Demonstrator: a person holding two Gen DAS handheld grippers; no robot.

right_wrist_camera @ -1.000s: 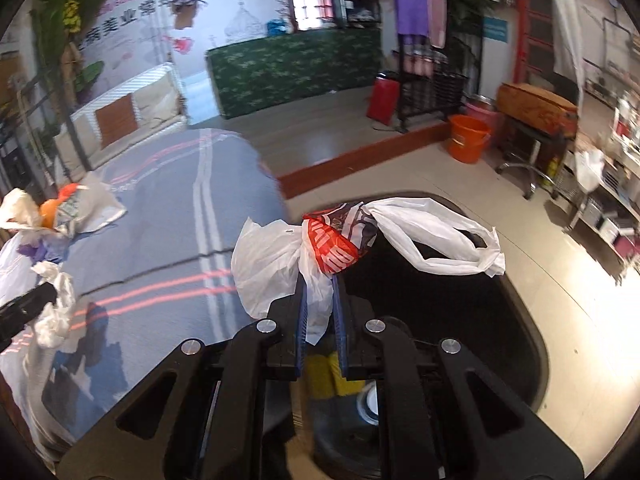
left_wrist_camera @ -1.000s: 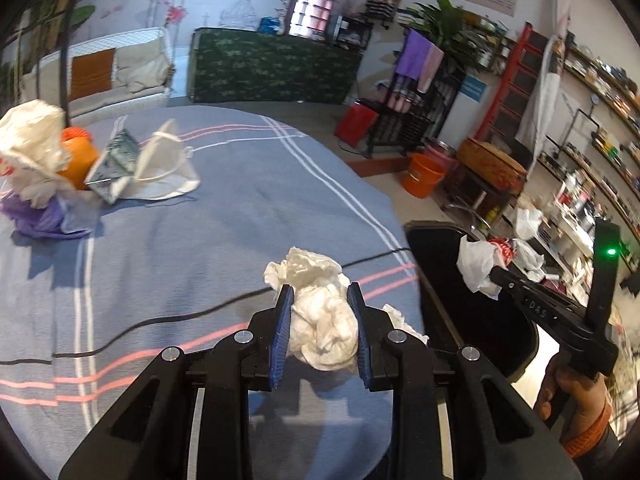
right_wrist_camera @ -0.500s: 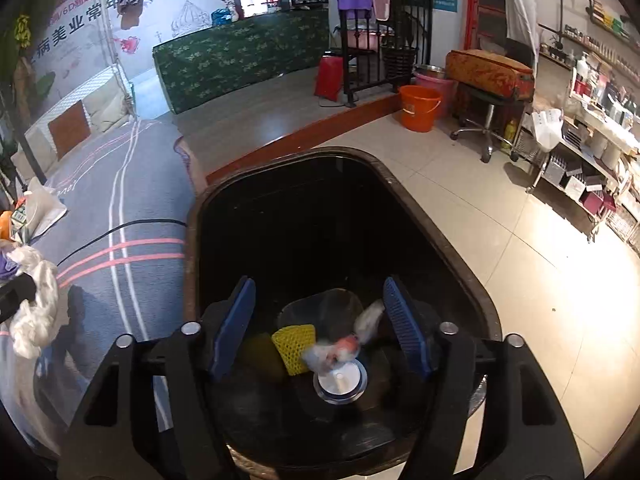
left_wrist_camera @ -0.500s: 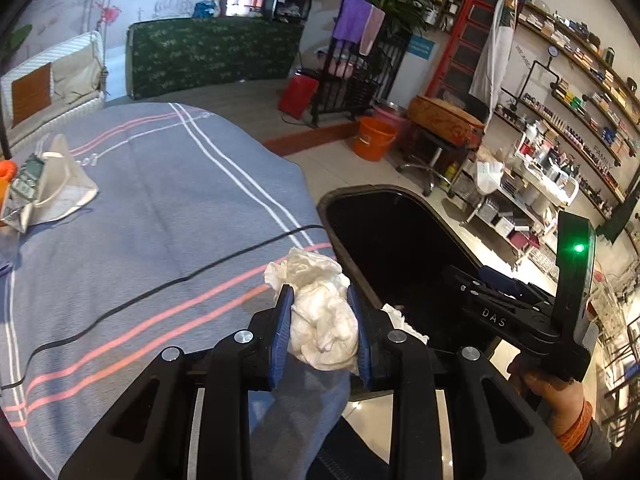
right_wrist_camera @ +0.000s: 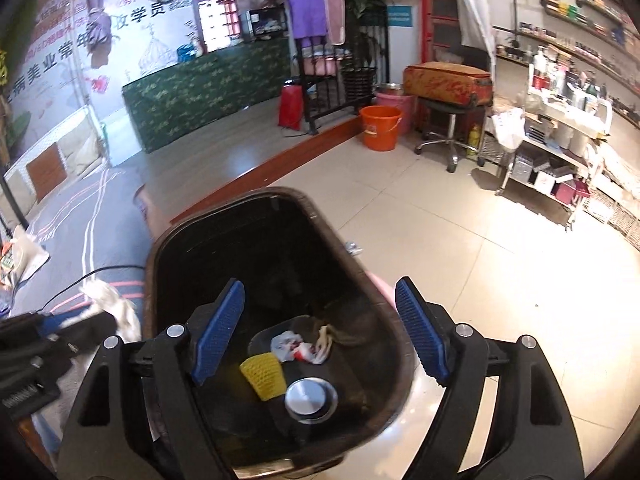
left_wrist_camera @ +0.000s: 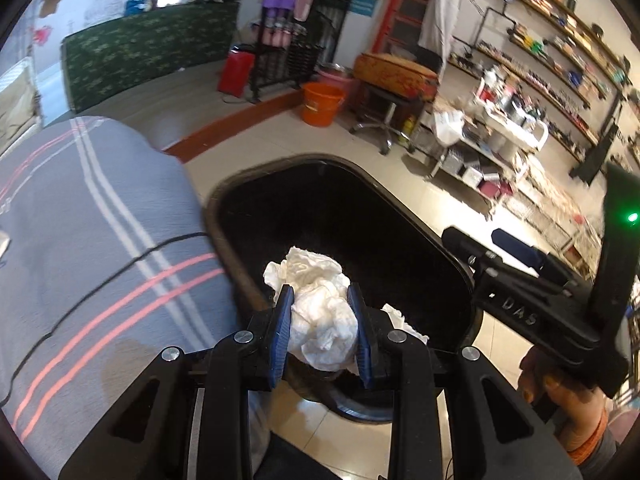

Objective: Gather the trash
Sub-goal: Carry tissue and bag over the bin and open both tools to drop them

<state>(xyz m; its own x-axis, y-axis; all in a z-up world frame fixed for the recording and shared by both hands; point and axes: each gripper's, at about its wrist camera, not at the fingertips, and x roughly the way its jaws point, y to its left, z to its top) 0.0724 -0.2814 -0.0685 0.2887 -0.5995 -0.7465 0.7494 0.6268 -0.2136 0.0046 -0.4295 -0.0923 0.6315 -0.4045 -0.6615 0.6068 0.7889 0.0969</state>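
Holding crumpled white tissue (left_wrist_camera: 324,320) clenched in left gripper (left_wrist_camera: 322,330) over black oval bin (right_wrist_camera: 256,208); right gripper (right_wrist_camera: 320,334) jaws opening, empty; I'm seeing bagged trash (right_wrist_camera: 296,348) already binned.

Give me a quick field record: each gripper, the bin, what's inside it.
left gripper: shut on crumpled white tissue, over the bin's near edge
right gripper: jaws opening, nothing between them, above the bin
bin: black, open-topped, on the floor beside the striped cloth
bin contents: plastic bag, yellow mesh cup, round metal lid
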